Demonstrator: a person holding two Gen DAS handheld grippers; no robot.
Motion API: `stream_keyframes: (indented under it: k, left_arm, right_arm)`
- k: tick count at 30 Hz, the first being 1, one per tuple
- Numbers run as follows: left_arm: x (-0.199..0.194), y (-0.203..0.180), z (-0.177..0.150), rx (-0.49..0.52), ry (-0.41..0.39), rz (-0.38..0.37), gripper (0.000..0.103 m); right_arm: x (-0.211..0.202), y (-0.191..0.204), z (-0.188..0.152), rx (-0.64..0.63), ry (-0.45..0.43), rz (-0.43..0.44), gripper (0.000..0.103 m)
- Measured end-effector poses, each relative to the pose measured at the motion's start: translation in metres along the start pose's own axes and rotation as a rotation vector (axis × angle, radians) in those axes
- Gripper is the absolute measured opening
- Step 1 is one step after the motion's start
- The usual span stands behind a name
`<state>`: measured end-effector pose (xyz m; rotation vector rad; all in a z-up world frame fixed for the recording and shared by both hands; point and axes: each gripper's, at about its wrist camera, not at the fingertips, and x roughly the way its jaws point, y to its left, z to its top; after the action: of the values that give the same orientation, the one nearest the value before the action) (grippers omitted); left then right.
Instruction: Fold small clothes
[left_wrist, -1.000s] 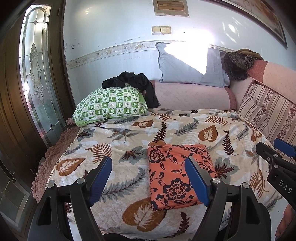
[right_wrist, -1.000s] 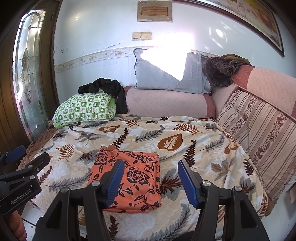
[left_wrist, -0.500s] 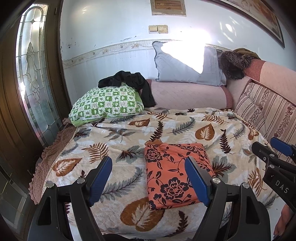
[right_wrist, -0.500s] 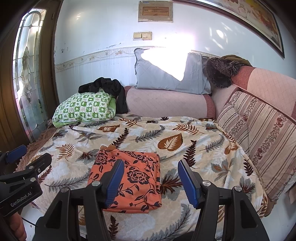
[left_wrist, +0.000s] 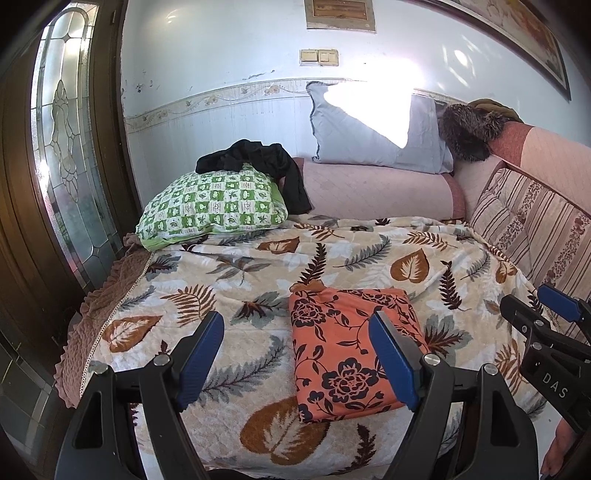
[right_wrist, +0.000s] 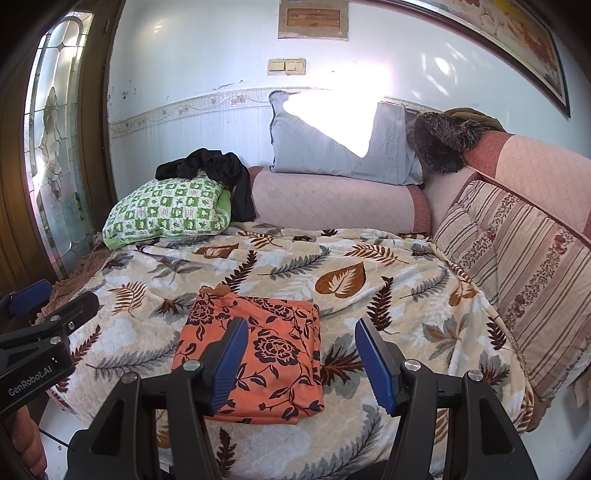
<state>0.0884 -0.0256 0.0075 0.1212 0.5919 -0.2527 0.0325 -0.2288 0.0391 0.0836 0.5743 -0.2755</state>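
While both grippers (left_wrist: 295, 350) (right_wrist: 299, 354) hover spread and empty, the folded orange garment (left_wrist: 347, 350) lies near the blanket's (left_wrist: 221, 280) front edge.

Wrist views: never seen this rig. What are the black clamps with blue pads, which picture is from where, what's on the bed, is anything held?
There is no robot arm here. A person holds a two-finger gripper in each hand, and each one carries a fisheye camera looking forward along its fingers. One picture comes from the left gripper, the other from the right gripper; each also shows the other at its edge. Both are open and hold nothing. On the leaf-print blanket lies an orange floral garment, folded into a flat rectangle. Behind it sit a green checked pillow with a black garment draped over it, and a grey pillow against the wall.
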Motion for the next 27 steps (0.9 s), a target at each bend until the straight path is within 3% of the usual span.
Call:
stream_keyframes:
  k: [27]
  left_arm:
    - [0.036,0.018,0.002,0.011,0.058,0.021,0.081]
  right_arm:
    - [0.037,0.016,0.003,-0.044,0.056,0.039,0.064]
